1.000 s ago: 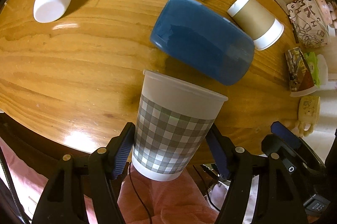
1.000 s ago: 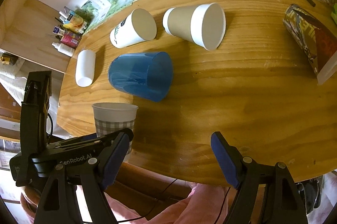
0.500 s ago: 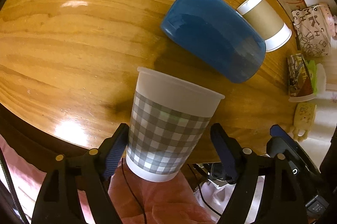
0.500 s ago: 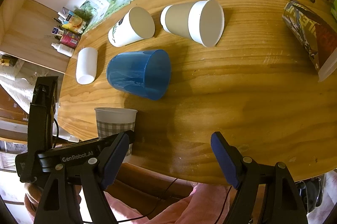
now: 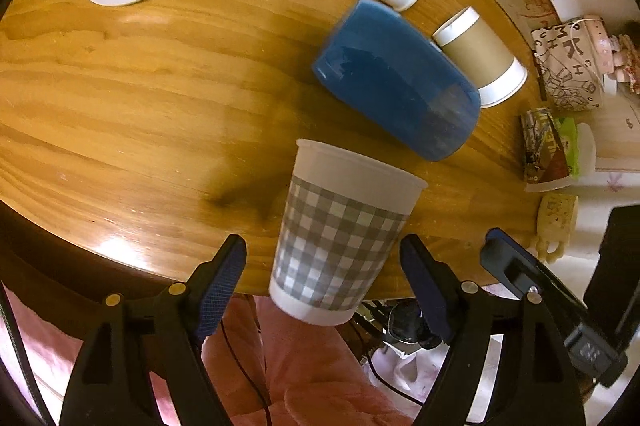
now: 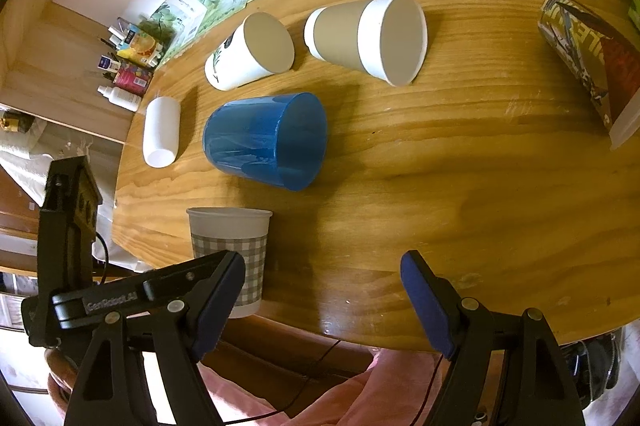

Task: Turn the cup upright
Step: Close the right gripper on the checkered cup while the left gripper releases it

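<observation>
The checked cup [image 5: 344, 246] stands mouth up right at the near edge of the tabletop [image 5: 120, 98], and the left tool [image 5: 322, 284] hangs around it with its blue pads spread wide, a clear gap on each side, gripping nothing. The right tool [image 6: 322, 298] is likewise spread and empty, out over the near rim of the wood.

That edge is what worries me. In the left view the cup's base appears to sit at, or even past, the lip of the wood, with the person's pink clothing directly below. A brush from either left pad [image 5: 222, 282] on the way out could tip it off the edge, and a light paper cup would not resist much. Pulling straight back, not sideways, looks the safer line.

The other cups all lie on their sides: the blue cup [image 6: 266, 140] just behind the checked one, the leaf-print cup [image 6: 248, 56], the brown-banded cup [image 6: 366, 38] and a plain white cup [image 6: 160, 132]. The blue cup could roll if nudged.

The right view shows what the left cannot: the cup seen from the side, truly vertical, and its open rim. The left view alone shows the gaps between pads and cup wall
</observation>
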A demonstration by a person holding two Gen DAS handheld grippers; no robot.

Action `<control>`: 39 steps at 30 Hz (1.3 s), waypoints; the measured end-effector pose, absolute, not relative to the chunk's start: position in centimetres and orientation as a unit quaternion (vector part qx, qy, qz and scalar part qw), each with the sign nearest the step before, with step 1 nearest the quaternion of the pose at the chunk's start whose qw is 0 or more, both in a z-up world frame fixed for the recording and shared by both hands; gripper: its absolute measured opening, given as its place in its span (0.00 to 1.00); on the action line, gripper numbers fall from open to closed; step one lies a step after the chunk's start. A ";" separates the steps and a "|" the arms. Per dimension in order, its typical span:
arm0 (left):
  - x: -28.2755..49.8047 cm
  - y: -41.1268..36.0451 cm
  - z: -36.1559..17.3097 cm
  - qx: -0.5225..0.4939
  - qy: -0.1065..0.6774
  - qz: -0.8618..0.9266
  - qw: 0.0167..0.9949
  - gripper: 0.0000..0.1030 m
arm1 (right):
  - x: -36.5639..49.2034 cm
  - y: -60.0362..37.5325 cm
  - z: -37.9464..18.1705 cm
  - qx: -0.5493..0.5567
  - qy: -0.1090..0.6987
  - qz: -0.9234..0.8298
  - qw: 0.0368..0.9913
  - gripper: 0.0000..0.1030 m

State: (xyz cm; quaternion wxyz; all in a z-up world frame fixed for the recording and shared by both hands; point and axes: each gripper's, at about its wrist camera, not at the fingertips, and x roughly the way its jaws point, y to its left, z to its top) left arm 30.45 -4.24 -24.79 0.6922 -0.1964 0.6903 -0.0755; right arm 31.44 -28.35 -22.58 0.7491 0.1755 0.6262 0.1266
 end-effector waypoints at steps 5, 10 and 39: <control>29.7 -3.5 -23.9 -0.184 0.678 -0.084 0.707 0.80 | 31.6 -27.8 -23.0 0.180 0.628 0.130 0.746 0.78; 29.0 -3.2 -22.9 -0.164 0.662 -0.092 0.725 0.80 | 31.8 -26.8 -23.4 0.187 0.630 0.139 0.741 0.78; 23.2 2.0 -18.7 -0.081 0.464 -0.014 0.882 0.80 | 33.3 -18.6 -25.6 0.208 0.635 0.187 0.720 0.78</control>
